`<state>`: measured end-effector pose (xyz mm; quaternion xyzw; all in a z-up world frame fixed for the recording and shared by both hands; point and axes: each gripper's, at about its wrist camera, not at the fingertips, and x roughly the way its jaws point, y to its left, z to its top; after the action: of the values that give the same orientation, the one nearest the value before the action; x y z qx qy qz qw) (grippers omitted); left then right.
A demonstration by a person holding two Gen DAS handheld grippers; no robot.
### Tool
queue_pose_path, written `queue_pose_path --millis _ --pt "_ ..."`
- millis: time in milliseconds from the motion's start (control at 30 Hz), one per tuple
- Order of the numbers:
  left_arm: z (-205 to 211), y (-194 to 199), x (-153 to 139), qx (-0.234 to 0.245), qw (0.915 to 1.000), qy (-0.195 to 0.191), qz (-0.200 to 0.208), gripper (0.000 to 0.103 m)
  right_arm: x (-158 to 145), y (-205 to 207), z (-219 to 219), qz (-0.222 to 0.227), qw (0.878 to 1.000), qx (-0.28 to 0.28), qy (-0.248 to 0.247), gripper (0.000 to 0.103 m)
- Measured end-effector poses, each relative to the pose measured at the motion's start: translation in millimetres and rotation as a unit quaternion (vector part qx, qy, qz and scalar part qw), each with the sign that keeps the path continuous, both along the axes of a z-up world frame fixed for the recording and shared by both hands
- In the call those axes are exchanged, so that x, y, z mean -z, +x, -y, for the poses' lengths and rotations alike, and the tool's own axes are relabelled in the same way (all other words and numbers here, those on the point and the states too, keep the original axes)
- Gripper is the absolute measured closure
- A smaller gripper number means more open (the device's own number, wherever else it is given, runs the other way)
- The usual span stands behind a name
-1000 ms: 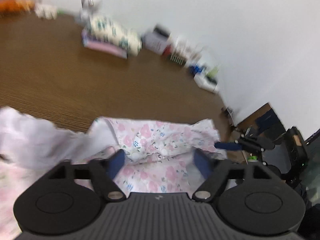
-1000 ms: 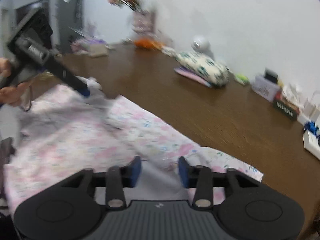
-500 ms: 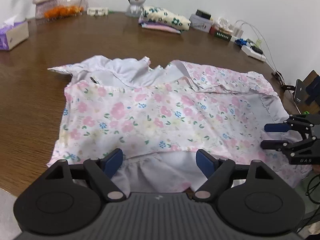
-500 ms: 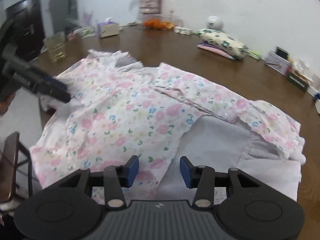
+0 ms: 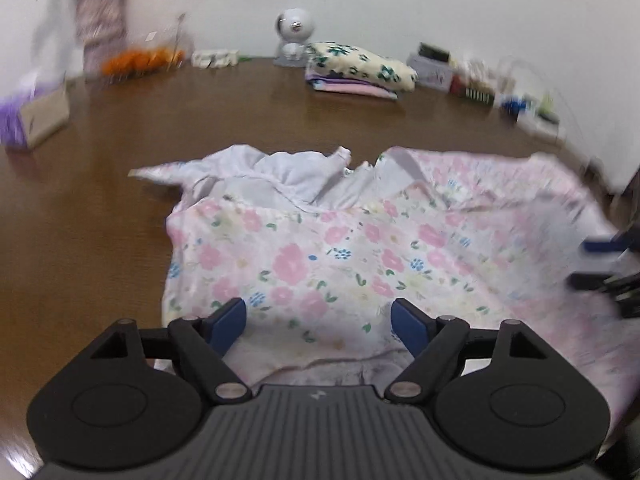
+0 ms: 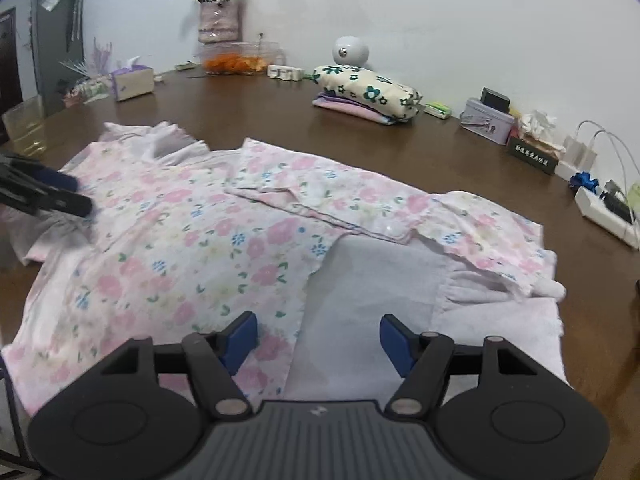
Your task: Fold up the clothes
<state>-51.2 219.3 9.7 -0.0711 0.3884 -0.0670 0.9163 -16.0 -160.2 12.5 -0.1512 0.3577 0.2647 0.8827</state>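
Note:
A pink floral garment lies spread on the brown table, its pale inside showing at the collar end. My left gripper hovers open over the near hem, with only cloth below its fingers. In the right wrist view the same garment has one flap turned back, baring a white lining. My right gripper is open above the edge where print meets lining. Each gripper shows in the other's view: the right gripper at the right edge, the left gripper at the left edge.
A folded stack of clothes sits at the back beside a round white device. Along the far edge are a bowl of oranges, a tissue box, a vase, a tin and a power strip. A glass stands far left.
The garment, bunched and blurred a second ago, now lies flat. Both grippers have come lower and closer over its near edge. The right gripper's fingers stand wider apart than half a second ago.

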Motion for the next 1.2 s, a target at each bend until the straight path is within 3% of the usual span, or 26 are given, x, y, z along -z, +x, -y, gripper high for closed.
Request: queue_pose_path --millis 33,133,200,367,400,433,467,500,533,600,767,900,933,1000,1033,1067,1100,1133,1167,1200 --pt "-7 -12 -4 -0.012 0.9998 -0.016 0.005 0.021 -7 -3 0 0.001 1.000 -0.005 0.002 0.072" --pt "-32 -50 -8 -0.063 0.9972 -0.038 0.014 0.019 -37 -28 0 0.025 0.996 -0.066 0.045 0.064" --pt "-44 -61 -4 -0.100 0.9938 -0.049 -0.002 0.020 -46 -42 -16 0.033 0.991 -0.119 0.052 0.063" --pt "-37 -63 -1 -0.099 0.9938 -0.049 -0.014 0.026 -18 -48 -87 0.016 0.978 -0.206 0.007 0.066" --pt "-33 -63 -1 -0.094 0.9945 -0.044 -0.014 0.036 -11 -48 -96 0.014 0.978 -0.210 -0.005 0.067" --pt "-31 -63 0 -0.096 0.9947 -0.035 -0.012 0.044 -5 -48 -100 0.010 0.978 -0.209 -0.011 0.076" --pt "-30 -63 1 -0.102 0.9945 -0.023 -0.008 0.063 -2 -47 -102 0.006 0.979 -0.205 -0.012 0.079" --pt "-29 -62 3 -0.108 0.9941 -0.011 -0.005 0.078 -2 -44 -101 -0.001 0.981 -0.196 -0.005 0.093" --pt "-30 -62 3 -0.112 0.9937 -0.006 -0.002 0.081 -2 -42 -101 -0.007 0.982 -0.187 0.002 0.101" --pt "-33 -60 3 -0.117 0.9931 0.000 0.001 0.085 -4 -39 -98 -0.014 0.984 -0.178 0.009 0.102" --pt "-31 -58 -1 -0.116 0.9929 0.026 -0.006 0.081 -19 -43 -87 -0.029 0.981 -0.188 0.044 0.102" --pt "-24 -59 -11 -0.109 0.9925 0.054 0.008 0.053 -11 -47 -94 -0.048 0.975 -0.217 0.022 0.092" --pt "-20 -60 -16 -0.095 0.9932 0.064 0.018 0.049 -8 -48 -96 -0.046 0.974 -0.220 0.013 0.091" --pt "-7 -57 -22 -0.051 0.9939 0.094 0.028 0.027 -8 -50 -95 -0.041 0.973 -0.225 0.013 0.090" --pt "1 -53 -22 -0.023 0.9928 0.114 0.029 0.024 -9 -50 -93 -0.043 0.973 -0.226 0.017 0.090" --pt "8 -48 -19 0.002 0.9899 0.140 0.022 0.024 -10 -49 -92 -0.041 0.974 -0.224 0.021 0.090" --pt "14 -42 -16 0.025 0.9855 0.167 0.012 0.031 -11 -49 -91 -0.037 0.975 -0.220 0.021 0.090" --pt "15 -37 -13 0.036 0.9835 0.177 0.002 0.038 -11 -49 -90 -0.036 0.975 -0.217 0.017 0.090" --pt "15 -31 -12 0.040 0.9831 0.179 -0.008 0.052 -9 -48 -90 -0.035 0.976 -0.215 0.012 0.091" --pt "15 -26 -11 0.045 0.9825 0.180 -0.018 0.056 -8 -48 -90 -0.033 0.977 -0.212 0.011 0.094"
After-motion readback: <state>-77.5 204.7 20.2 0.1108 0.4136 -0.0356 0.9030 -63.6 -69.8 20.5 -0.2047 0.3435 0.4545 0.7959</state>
